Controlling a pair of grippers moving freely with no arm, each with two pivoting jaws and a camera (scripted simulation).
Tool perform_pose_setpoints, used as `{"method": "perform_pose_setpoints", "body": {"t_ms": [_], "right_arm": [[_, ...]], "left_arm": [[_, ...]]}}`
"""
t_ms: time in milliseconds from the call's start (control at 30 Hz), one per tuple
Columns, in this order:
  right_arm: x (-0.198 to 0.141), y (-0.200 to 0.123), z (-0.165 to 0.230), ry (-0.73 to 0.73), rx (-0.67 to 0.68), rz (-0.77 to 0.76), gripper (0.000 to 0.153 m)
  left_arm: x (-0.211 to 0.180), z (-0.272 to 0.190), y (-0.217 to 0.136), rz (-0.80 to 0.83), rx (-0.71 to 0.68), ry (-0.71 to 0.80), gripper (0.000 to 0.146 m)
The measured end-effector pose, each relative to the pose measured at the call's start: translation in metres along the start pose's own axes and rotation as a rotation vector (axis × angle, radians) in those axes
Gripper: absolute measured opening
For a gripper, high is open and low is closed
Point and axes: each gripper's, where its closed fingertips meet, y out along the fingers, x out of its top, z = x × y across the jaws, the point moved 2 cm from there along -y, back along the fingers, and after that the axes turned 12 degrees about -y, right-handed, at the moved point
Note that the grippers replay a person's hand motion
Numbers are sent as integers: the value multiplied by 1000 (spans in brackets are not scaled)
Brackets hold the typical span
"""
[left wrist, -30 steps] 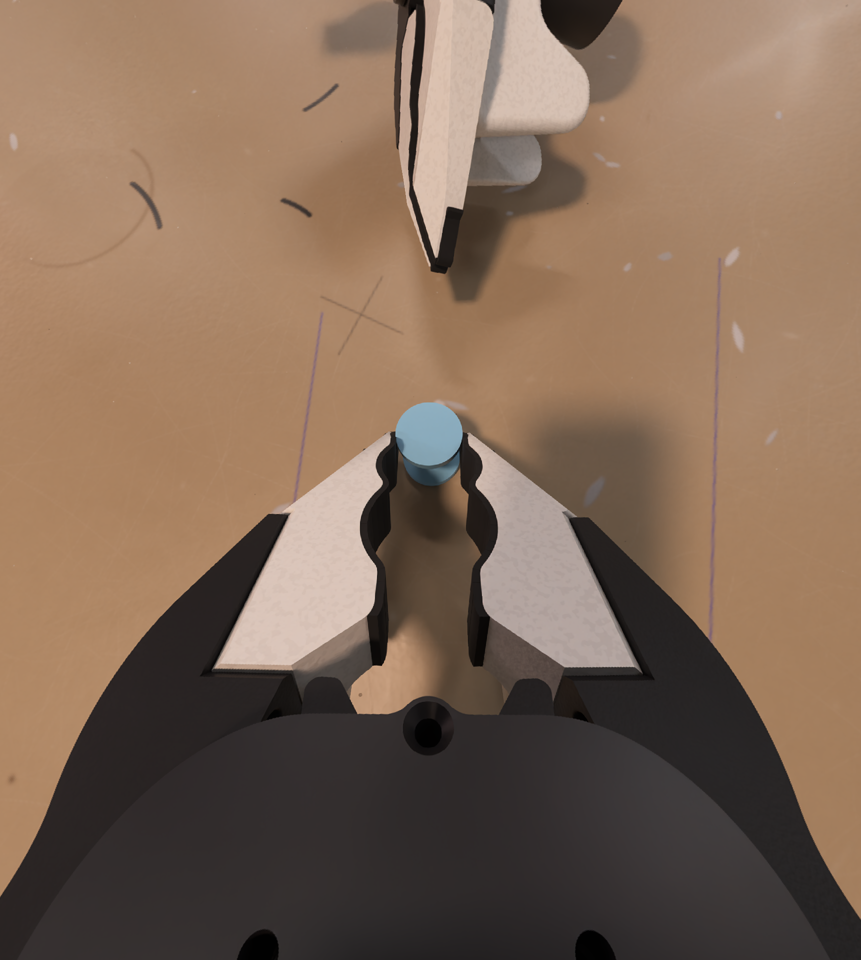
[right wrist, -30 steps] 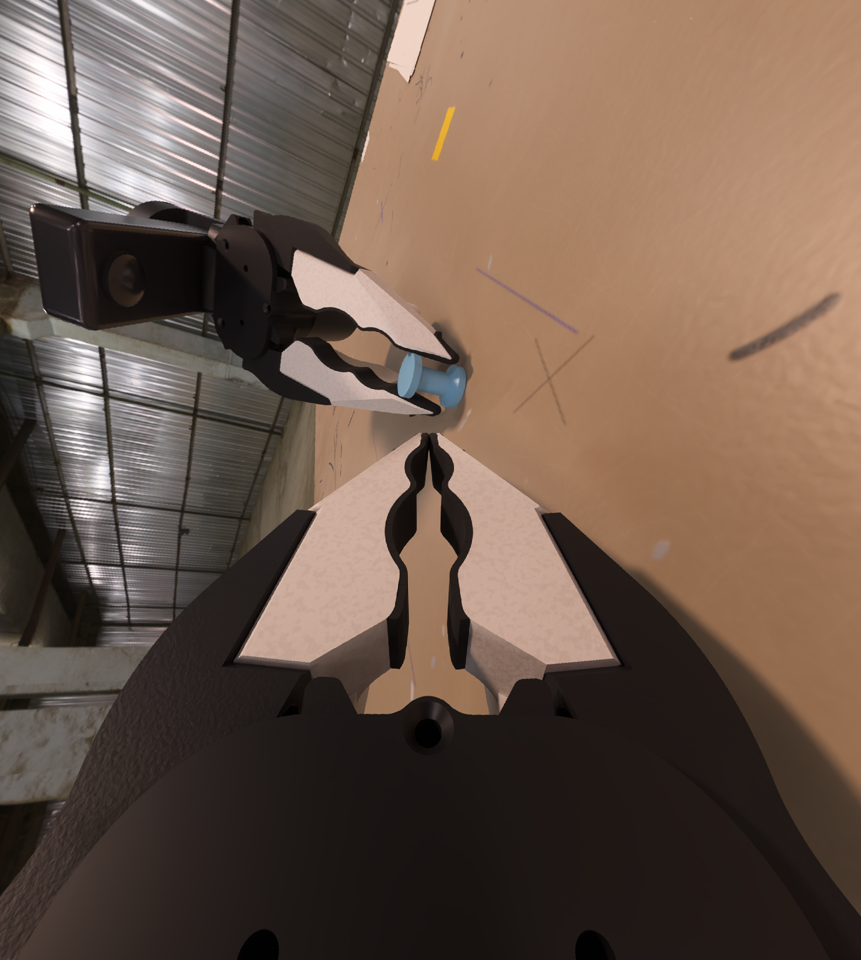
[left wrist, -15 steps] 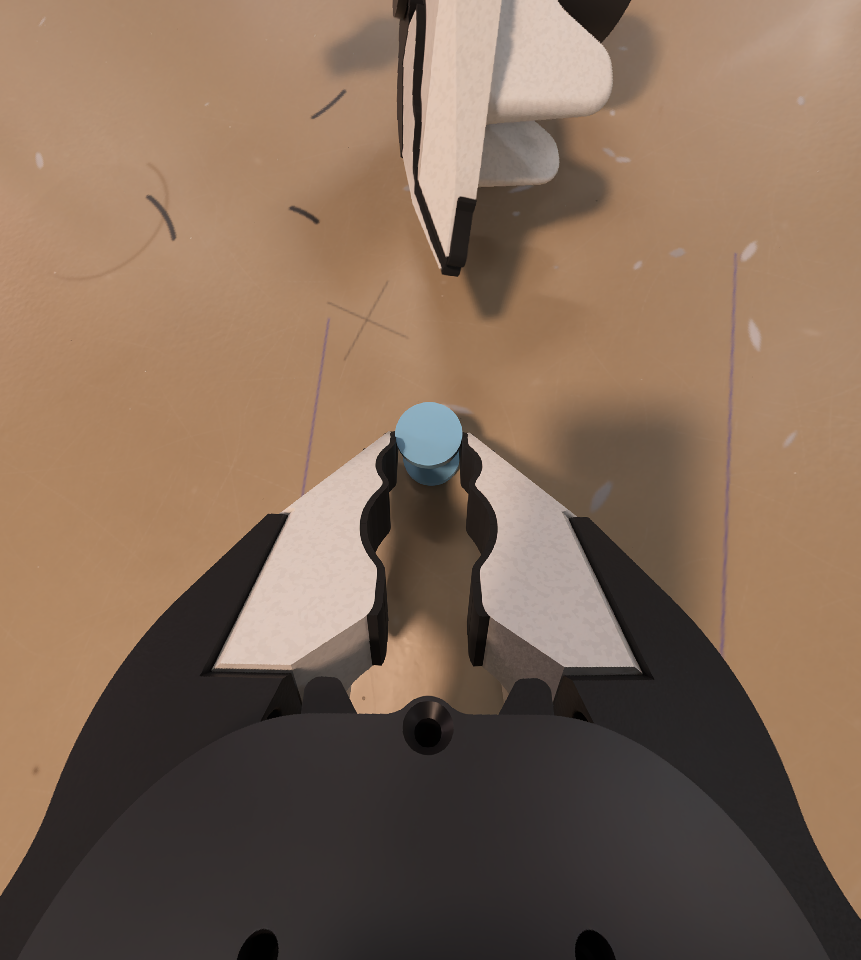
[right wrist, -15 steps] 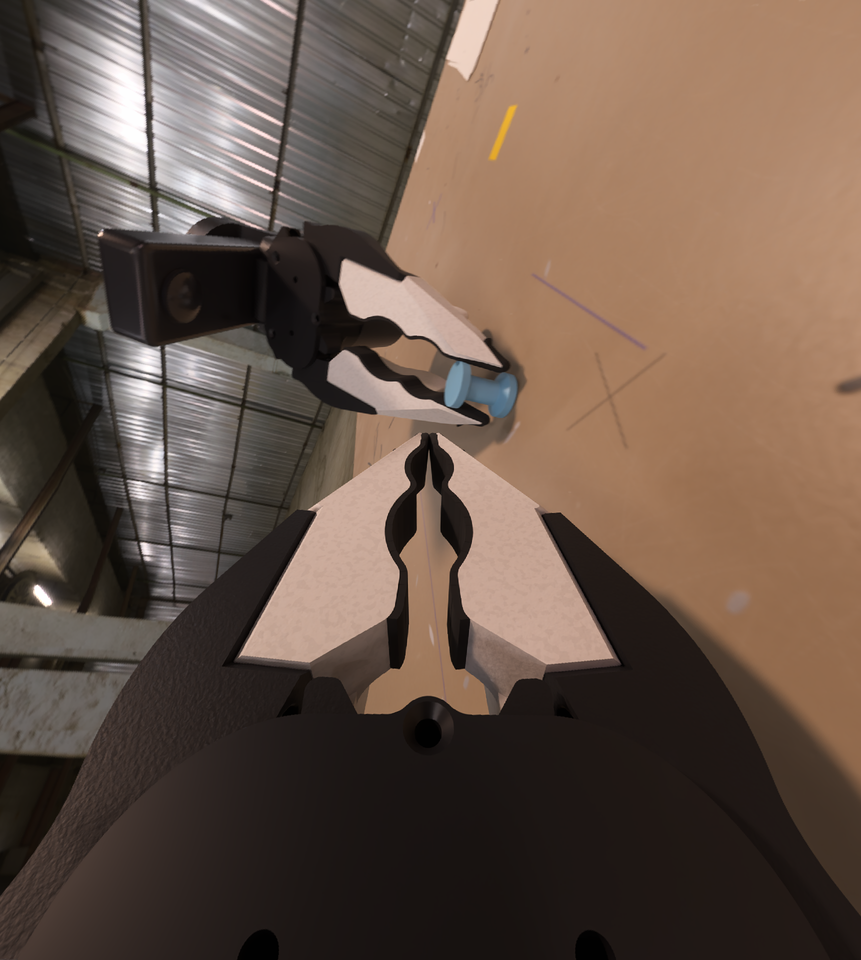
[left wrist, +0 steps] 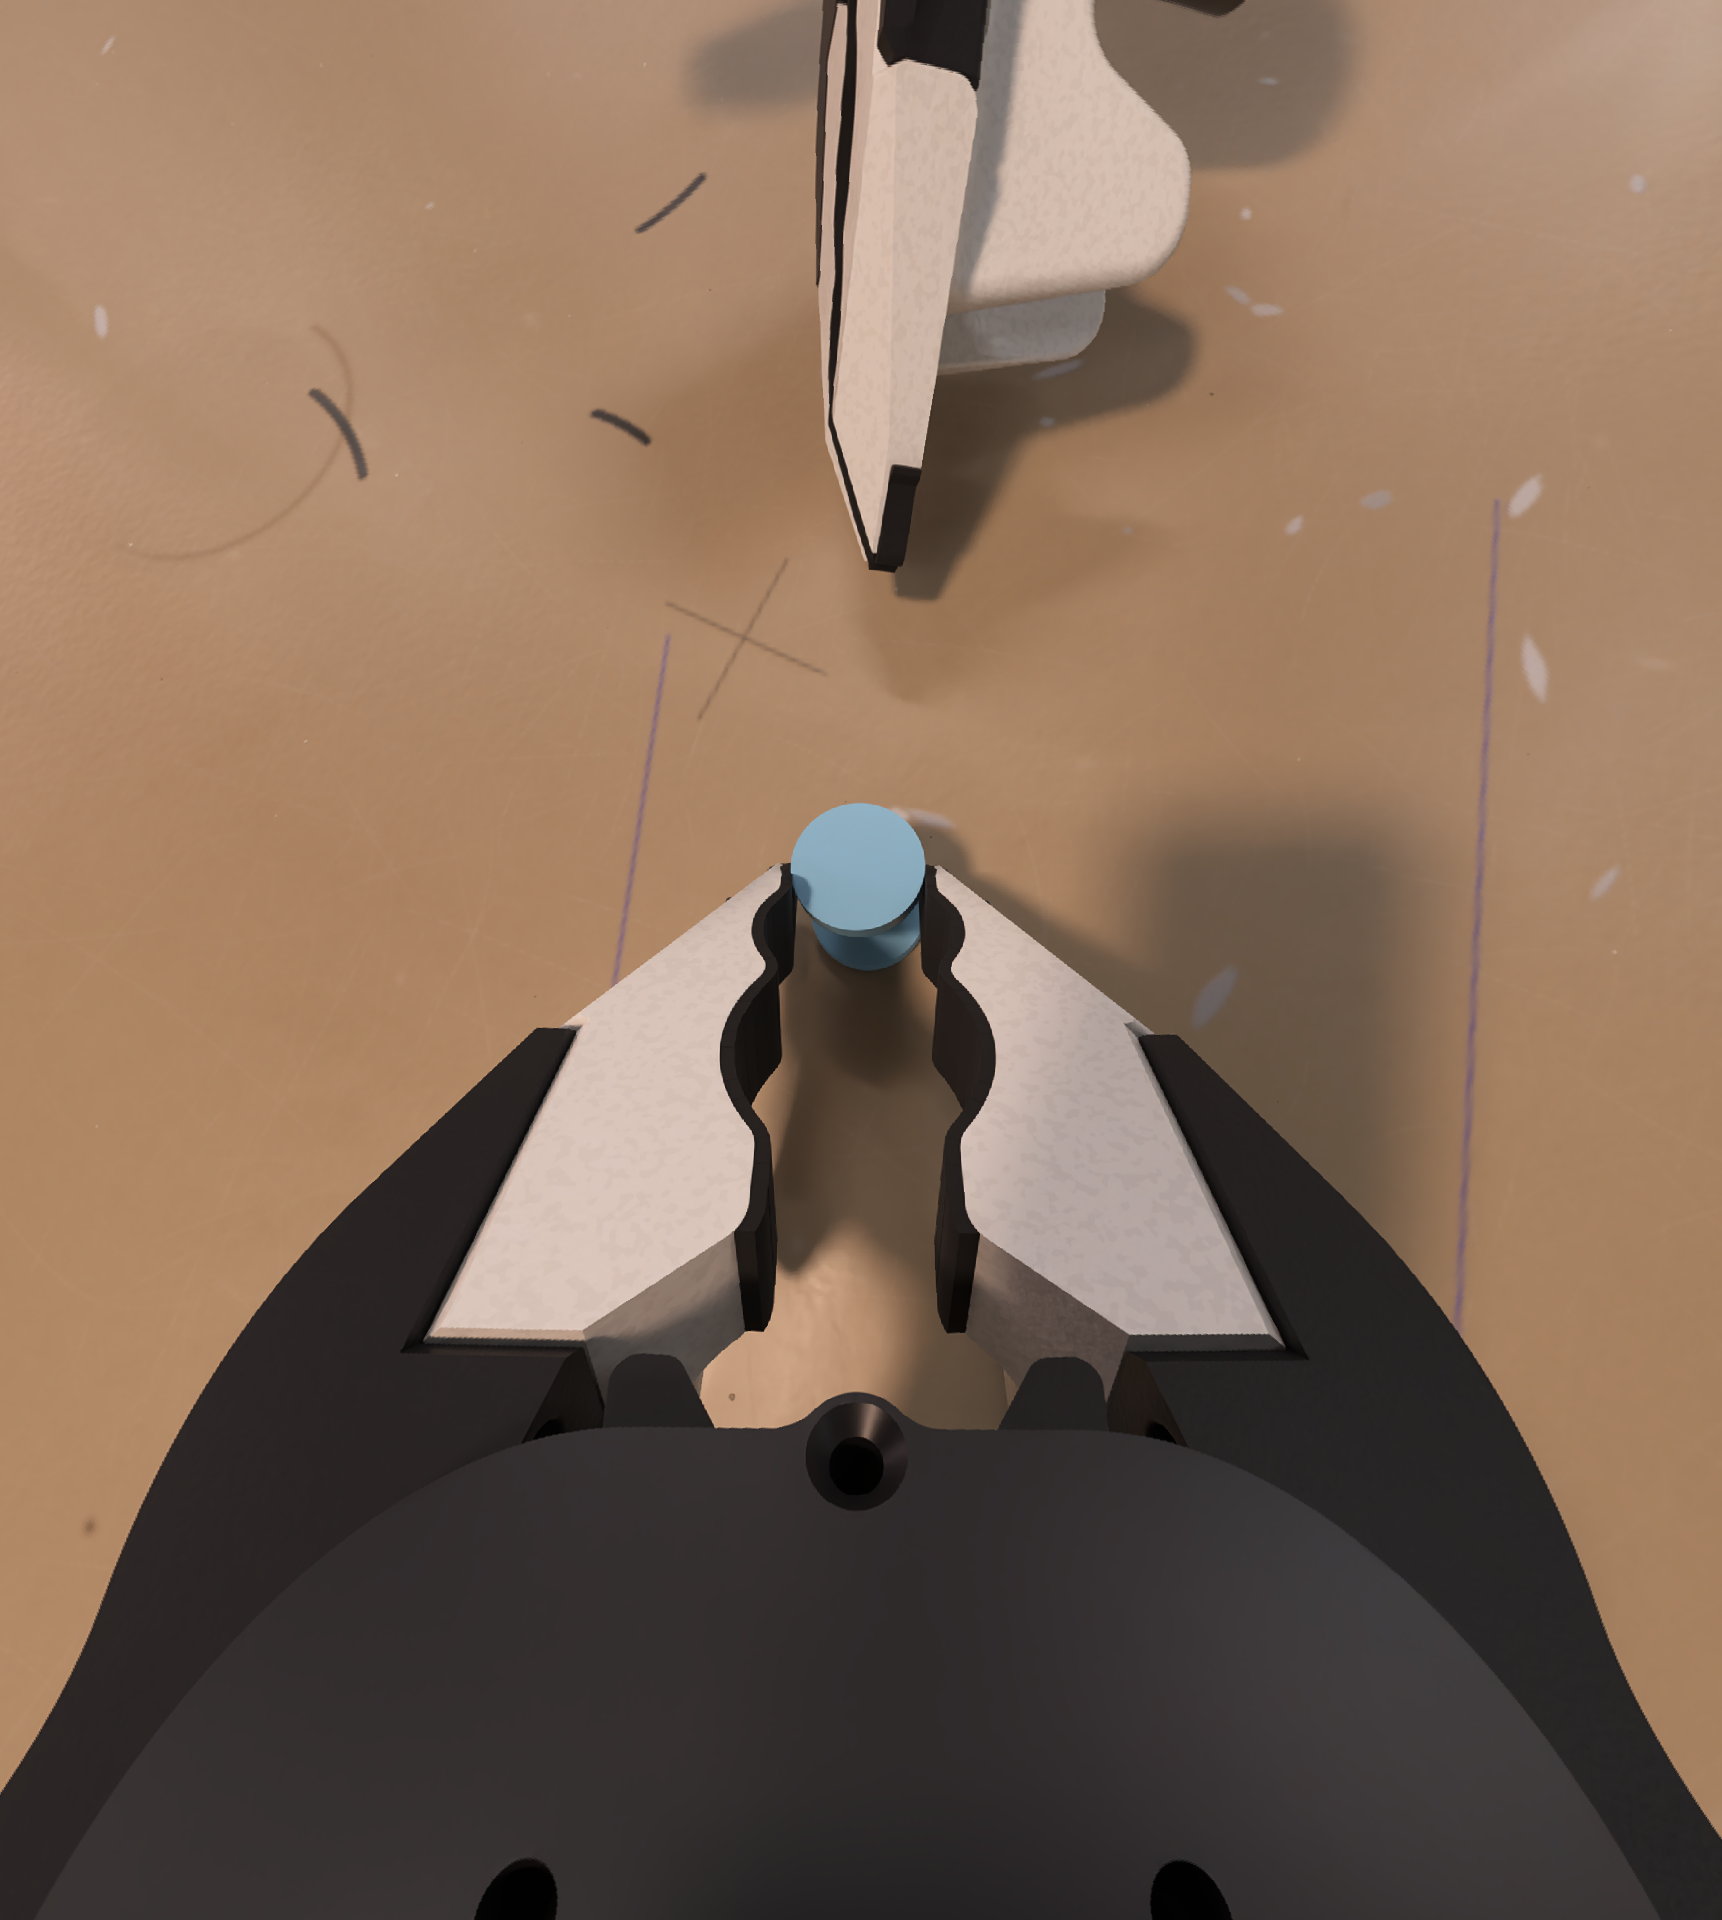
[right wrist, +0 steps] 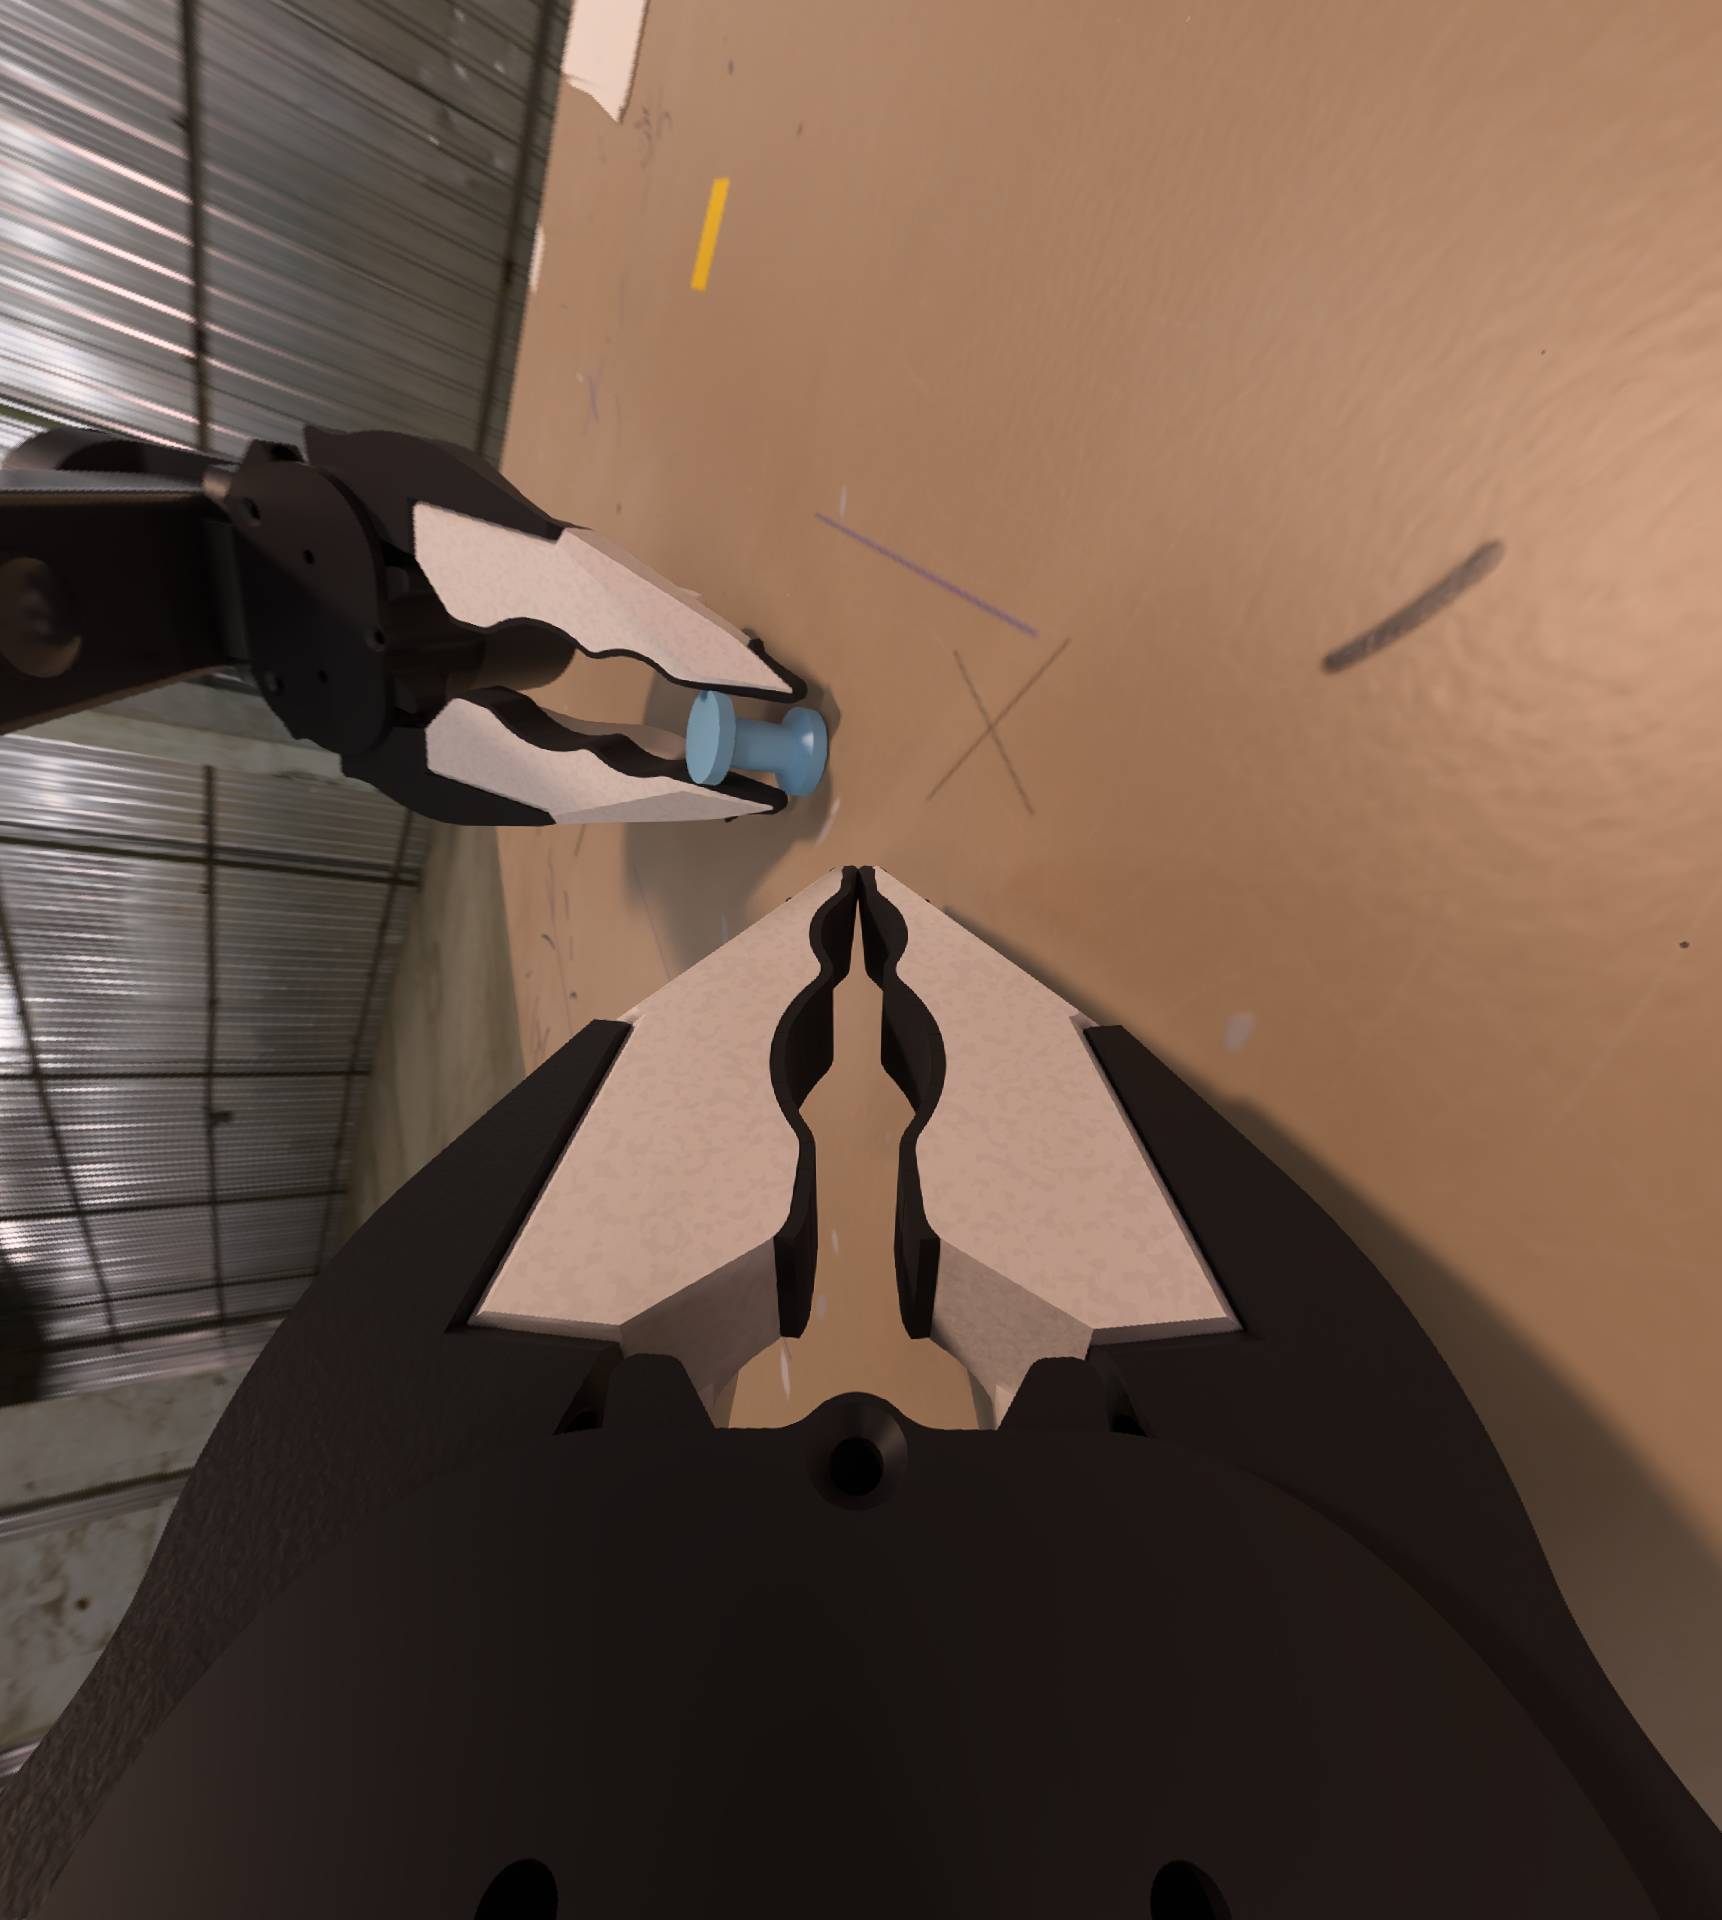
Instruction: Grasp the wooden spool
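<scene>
We count one small light-blue spool (left wrist: 857,871) standing on the tan tabletop (left wrist: 213,831), clamped between our left tongs (left wrist: 857,883). Farther off, our right tongs (right wrist: 857,875) are pinched together, empty.

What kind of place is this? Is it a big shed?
Probably a warehouse or workshop: corrugated metal walls with pale beams, and a scuffed tan tabletop with drawn marks.

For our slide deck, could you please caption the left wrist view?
Left gripper closed on the upright blue spool on the tan table.
</scene>
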Motion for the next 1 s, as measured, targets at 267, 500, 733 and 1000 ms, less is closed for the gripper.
{"method": "perform_pose_setpoints", "body": {"t_ms": [267,500,733,1000], "right_arm": [[1,-2,3,-74,-181,150,0],[6,-1,4,-197,-381,316,0],[10,-2,6,-294,-455,289,0],[23,-11,24,-335,-364,109,0]], "left_arm": [[1,-1,1,-4,27,-5,23],[3,-2,2,-6,49,-2,23],[2,-1,2,-8,51,-14,23],[7,3,2,-47,32,-69,23]]}}
